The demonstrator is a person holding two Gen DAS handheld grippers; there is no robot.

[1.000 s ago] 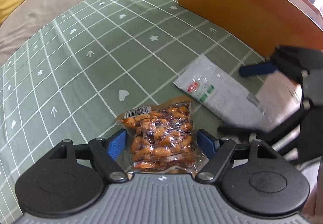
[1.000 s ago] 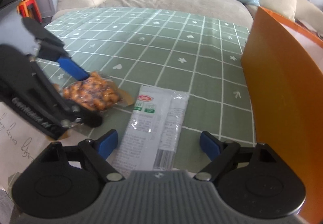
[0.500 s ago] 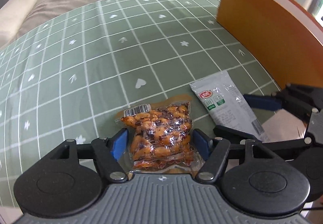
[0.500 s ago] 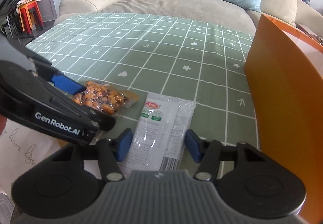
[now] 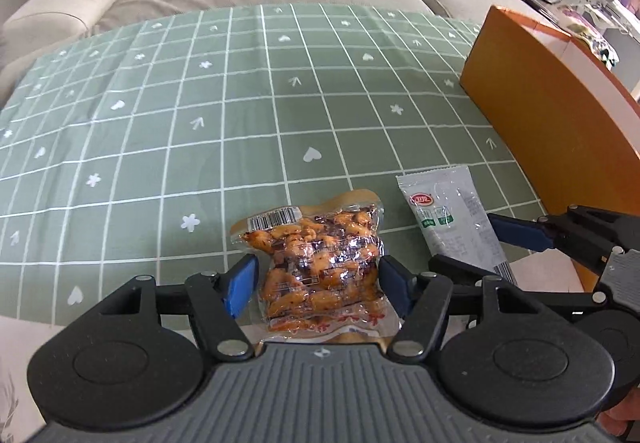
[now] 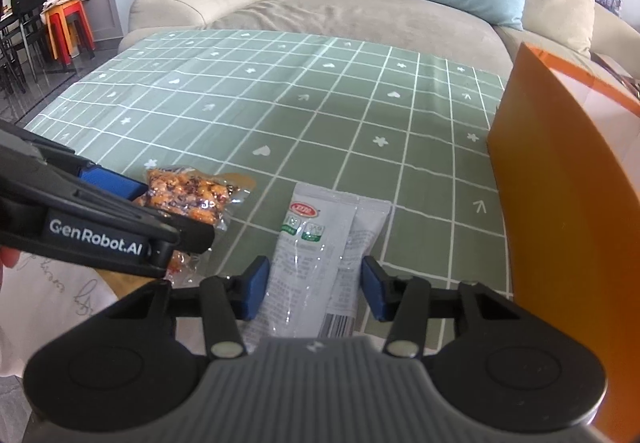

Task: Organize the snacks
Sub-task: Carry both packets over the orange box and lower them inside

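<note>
A clear packet of orange-brown peanuts [image 5: 320, 267] sits between the blue pads of my left gripper [image 5: 318, 283]. The pads press its sides and the jaws are still closing. In the right wrist view the same packet [image 6: 188, 195] shows at the left, in that gripper's fingers. A grey-white sachet [image 6: 316, 243] with a red logo lies lengthwise on the green checked cloth [image 5: 240, 103]. My right gripper [image 6: 314, 287] is closing on its near end, pads against both edges, and the sachet is creased along its middle. The two grippers are side by side.
A tall orange box [image 6: 568, 203] stands at the right edge of the table, close to the right gripper. White paper with handwriting [image 6: 60, 303] lies at the near edge. A beige sofa [image 6: 320, 15] with yellow and blue cushions lies beyond the table.
Both grippers have closed from wide open onto their packets. The left gripper has rolled and risen a little with the peanut packet turning with it. The right gripper has stayed put.
</note>
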